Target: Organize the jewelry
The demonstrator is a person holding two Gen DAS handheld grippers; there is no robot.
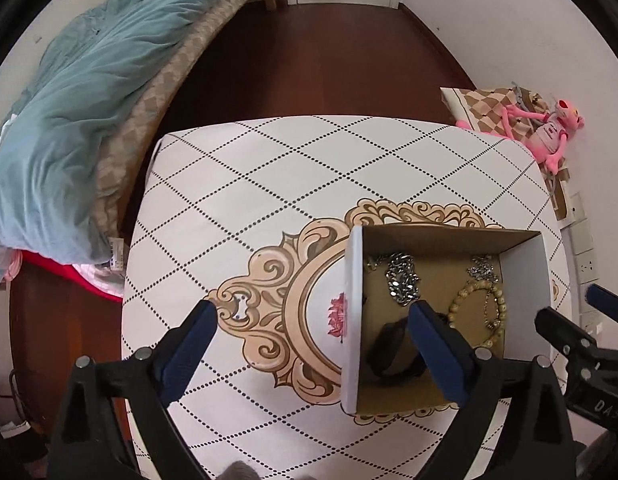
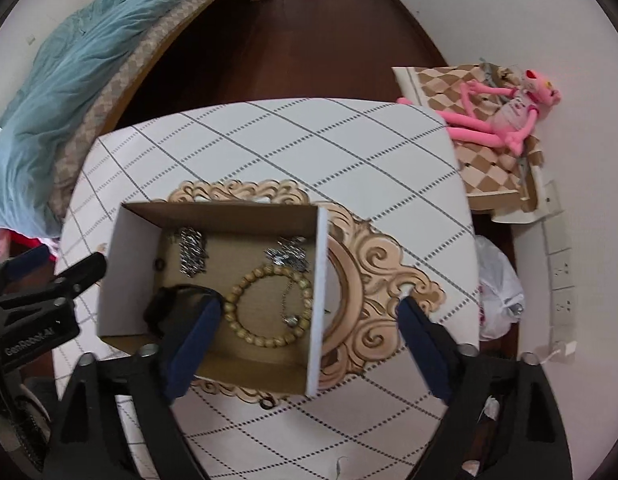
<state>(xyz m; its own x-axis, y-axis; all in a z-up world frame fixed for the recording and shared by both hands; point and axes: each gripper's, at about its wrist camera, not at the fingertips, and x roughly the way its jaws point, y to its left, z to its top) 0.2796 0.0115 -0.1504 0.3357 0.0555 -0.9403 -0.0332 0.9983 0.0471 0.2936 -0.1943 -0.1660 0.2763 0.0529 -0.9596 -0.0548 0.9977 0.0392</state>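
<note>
Left wrist view: the left gripper (image 1: 313,320) gapes wide, holding nothing, straddling the left wall of the box (image 1: 354,320) at four o'clock on the counter (image 1: 269,168). Inside lie a bead bracelet (image 1: 494,292) and a chain (image 1: 401,280).

Right wrist view: the right gripper (image 2: 309,316) also stands wide and empty, straddling the box's right wall; the bracelet lies at center.

White-walled brown cardboard box (image 2: 213,216) on a white, dot-diamond table (image 2: 309,140) — tan beaded bracelet (image 2: 269,308) inside (pink plush toy (image 2: 497,116) beyond).

Soft, even indoor light; slight blur; strong fisheye bending at edges.
</note>
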